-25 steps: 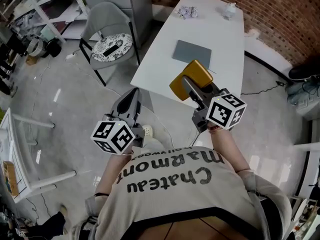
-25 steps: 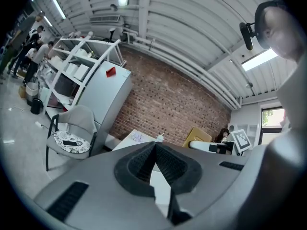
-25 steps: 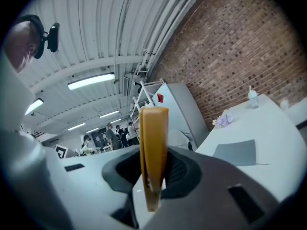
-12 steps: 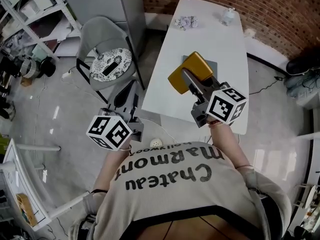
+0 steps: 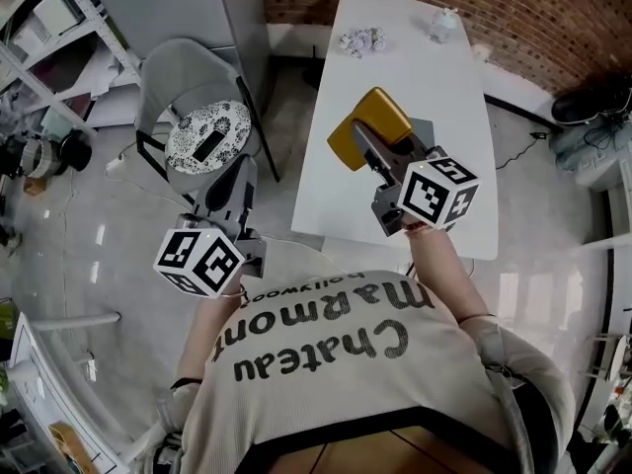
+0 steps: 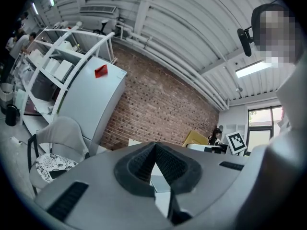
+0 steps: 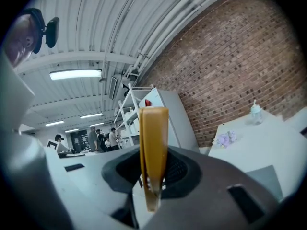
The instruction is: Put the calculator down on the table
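Note:
The calculator (image 5: 367, 126) is a flat yellow slab, held in the air over the near half of the white table (image 5: 439, 77). My right gripper (image 5: 373, 149) is shut on its near end. In the right gripper view the calculator (image 7: 152, 143) stands edge-on between the dark pads (image 7: 175, 169). My left gripper (image 5: 234, 188) hangs over the floor to the left of the table, level, with its jaws together and nothing in them. In the left gripper view its pads (image 6: 165, 164) meet at the tip, and the calculator (image 6: 195, 139) shows far right.
A grey pad (image 5: 423, 129) lies on the table, partly hidden under the right gripper. A crumpled lilac thing (image 5: 360, 39) and a small bottle (image 5: 442, 23) sit at the far end. A grey chair (image 5: 202, 131) with a patterned cushion stands left of the table, beside a grey cabinet (image 6: 91, 99).
Both grippers have moved forward toward the table. The calculator, held before the table's near corner a second ago, now hangs above the tabletop. Neither grip has changed.

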Demonstrator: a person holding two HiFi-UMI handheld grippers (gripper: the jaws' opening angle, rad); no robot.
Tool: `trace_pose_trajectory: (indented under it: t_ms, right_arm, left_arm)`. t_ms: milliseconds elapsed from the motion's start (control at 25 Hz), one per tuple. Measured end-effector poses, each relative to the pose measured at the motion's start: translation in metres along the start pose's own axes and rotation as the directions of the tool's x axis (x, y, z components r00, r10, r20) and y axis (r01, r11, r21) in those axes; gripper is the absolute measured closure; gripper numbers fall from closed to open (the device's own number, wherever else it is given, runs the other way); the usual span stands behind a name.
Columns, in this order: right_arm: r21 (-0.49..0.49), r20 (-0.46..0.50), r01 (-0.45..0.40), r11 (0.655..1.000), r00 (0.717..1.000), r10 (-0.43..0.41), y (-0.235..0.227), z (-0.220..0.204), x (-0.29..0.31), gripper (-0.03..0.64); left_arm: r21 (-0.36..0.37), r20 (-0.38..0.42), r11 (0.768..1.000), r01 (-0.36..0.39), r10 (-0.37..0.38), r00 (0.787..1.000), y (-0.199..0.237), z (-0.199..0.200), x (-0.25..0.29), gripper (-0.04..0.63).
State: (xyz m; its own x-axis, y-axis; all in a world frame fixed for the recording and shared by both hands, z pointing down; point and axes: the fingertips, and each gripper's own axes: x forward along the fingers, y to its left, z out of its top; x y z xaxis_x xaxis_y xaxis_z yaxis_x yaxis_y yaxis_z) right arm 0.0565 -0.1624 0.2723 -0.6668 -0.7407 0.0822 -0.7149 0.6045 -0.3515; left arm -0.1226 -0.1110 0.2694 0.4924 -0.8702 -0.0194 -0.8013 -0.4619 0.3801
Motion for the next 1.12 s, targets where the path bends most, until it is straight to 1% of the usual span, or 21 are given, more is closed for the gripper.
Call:
trace_pose_trajectory:
  t_ms: [80, 200, 320, 480, 680, 840, 1000, 1120]
  right_arm:
    - [-0.033, -0.011, 0.026, 0.999, 1.000, -0.027, -0.005, -0.003, 0.007, 0.523]
    - [-0.069, -0.039, 0.054, 0.996, 0.998, -0.056, -0.015, -0.009, 0.018, 0.523]
    - [-0.086, -0.059, 0.087, 0.992, 0.994, -0.092, -0.035, -0.015, 0.030, 0.523]
    - [-0.097, -0.051, 0.124, 0.988, 0.990, -0.129, -0.064, -0.005, 0.052, 0.523]
    - [-0.157, -0.026, 0.150, 0.976, 0.987, -0.156, -0.094, 0.024, 0.082, 0.523]
    - [-0.175, -0.017, 0.159, 0.972, 0.986, -0.164, -0.116, 0.041, 0.112, 0.523]
    - [-0.217, -0.038, 0.150, 0.964, 0.986, -0.162, -0.138, 0.055, 0.137, 0.523]
    - [-0.267, -0.084, 0.115, 0.957, 0.986, -0.142, -0.152, 0.054, 0.160, 0.523]
  left_arm:
    - [-0.011, -0.005, 1.000, -0.005, 0.005, 1.000, 0.012, -0.004, 0.000, 0.594]
    - [-0.055, -0.017, 0.998, -0.030, 0.029, 0.999, 0.029, -0.014, -0.004, 0.594]
    - [-0.081, -0.032, 0.994, -0.073, 0.071, 0.997, 0.048, -0.022, -0.009, 0.594]
    - [-0.124, -0.024, 0.984, -0.127, 0.125, 0.992, 0.073, -0.025, -0.013, 0.594]
    - [-0.094, -0.031, 0.978, -0.187, 0.185, 0.982, 0.098, -0.017, -0.015, 0.594]
    - [-0.084, -0.019, 0.962, -0.260, 0.259, 0.966, 0.120, -0.006, -0.019, 0.594]
    - [-0.094, -0.018, 0.945, -0.314, 0.314, 0.949, 0.133, -0.004, -0.017, 0.594]
    - [-0.099, -0.027, 0.932, -0.350, 0.349, 0.937, 0.140, -0.004, -0.014, 0.594]
